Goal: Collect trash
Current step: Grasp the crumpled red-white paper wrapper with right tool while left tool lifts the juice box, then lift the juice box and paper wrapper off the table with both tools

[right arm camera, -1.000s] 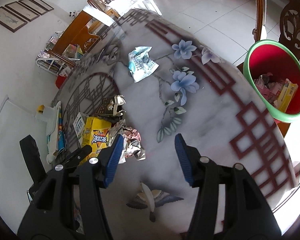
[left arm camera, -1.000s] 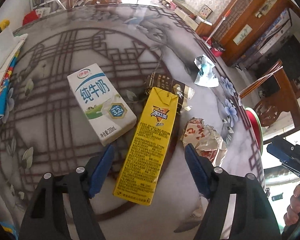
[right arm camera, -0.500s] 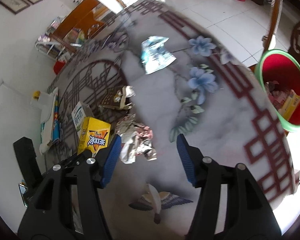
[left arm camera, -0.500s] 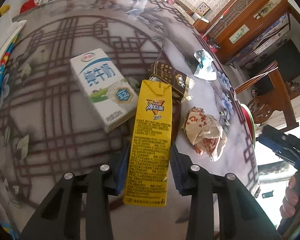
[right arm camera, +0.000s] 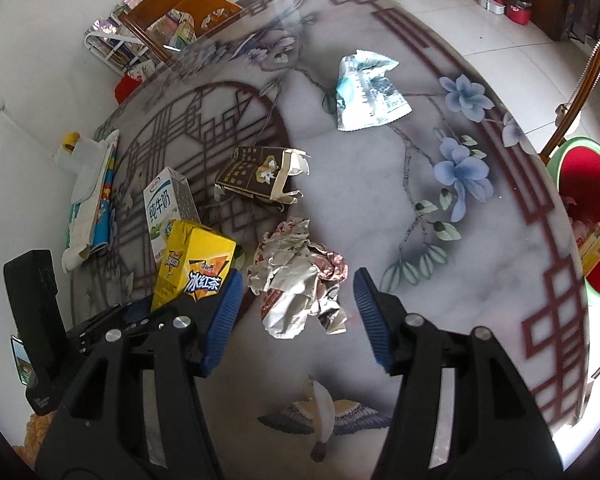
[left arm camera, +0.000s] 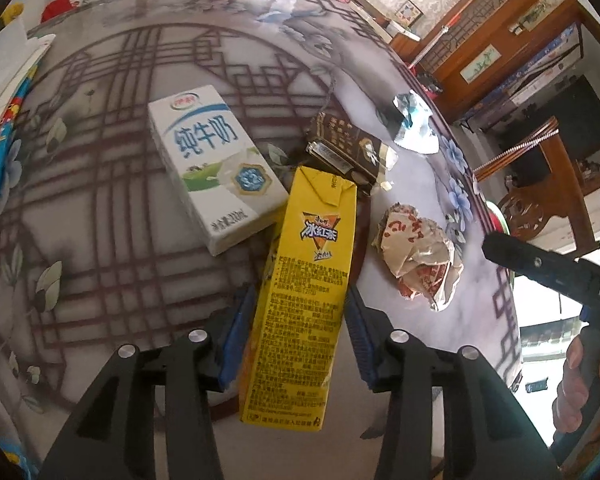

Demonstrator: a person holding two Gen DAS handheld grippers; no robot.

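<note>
The left gripper (left arm camera: 300,332) had its jaws closed down onto the long sides of the yellow tea carton (left arm camera: 305,292), blue pads pressing its lower half while its top end leaned up off the desk (left arm camera: 100,208). To do that step well, I judged, the grip should stay square on the flat faces and lift straight, clear of the white milk carton (left arm camera: 210,164) just beside it. The right gripper (right arm camera: 298,308) stood with its jaws apart, straddling the crumpled wrapper (right arm camera: 296,276) without touching it (thin paper, likely to slip unless the pads sink low around its bulk). Farther out lay a torn brown box (right arm camera: 260,174) and a silvery blue packet (right arm camera: 366,94). The red bin (right arm camera: 584,216) waited beyond the desk's edge.
</note>
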